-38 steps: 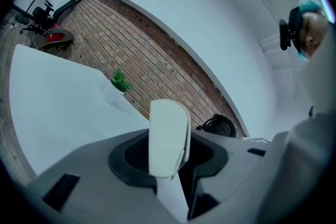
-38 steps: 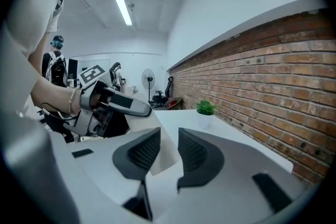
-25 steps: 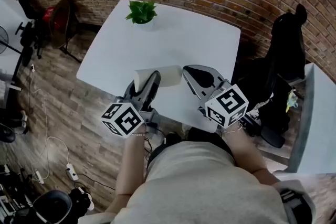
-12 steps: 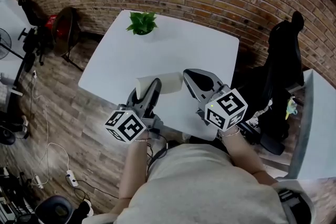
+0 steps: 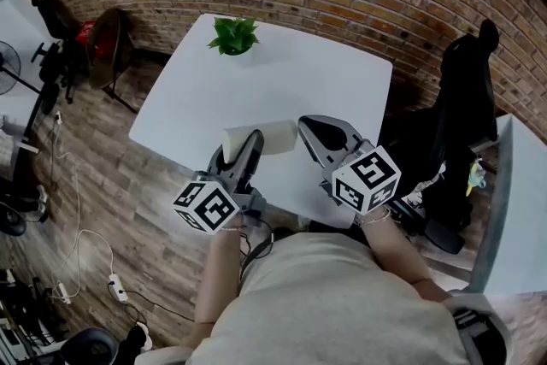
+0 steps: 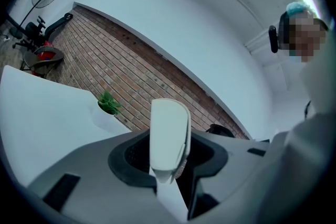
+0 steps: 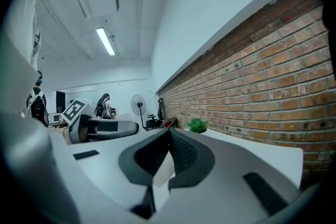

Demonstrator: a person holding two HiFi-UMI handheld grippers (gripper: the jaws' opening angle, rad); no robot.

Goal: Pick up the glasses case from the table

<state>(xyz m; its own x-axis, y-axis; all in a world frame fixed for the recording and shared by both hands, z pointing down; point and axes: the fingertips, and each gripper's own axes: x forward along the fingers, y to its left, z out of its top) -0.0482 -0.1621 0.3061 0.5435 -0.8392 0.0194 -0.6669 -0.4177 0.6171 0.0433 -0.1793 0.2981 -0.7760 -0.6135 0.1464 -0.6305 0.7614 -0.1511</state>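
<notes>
glasses case (image 5: 273, 137) clamped in left hand-held gripper (image 5: 248, 141), at near edge of tabletop (image 5: 282, 73). right hand-held gripper (image 5: 306, 122) closed, empty, just beside. grasp judged done; next: lift straight up w/ firm grip.

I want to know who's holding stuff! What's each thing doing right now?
White hard-shell glasses case: closed, clamped by left gripper.
Left gripper: fingers shut on glasses case.
Right gripper: fingers shut, empty.
Small green potted plant: upright on white table.
</notes>
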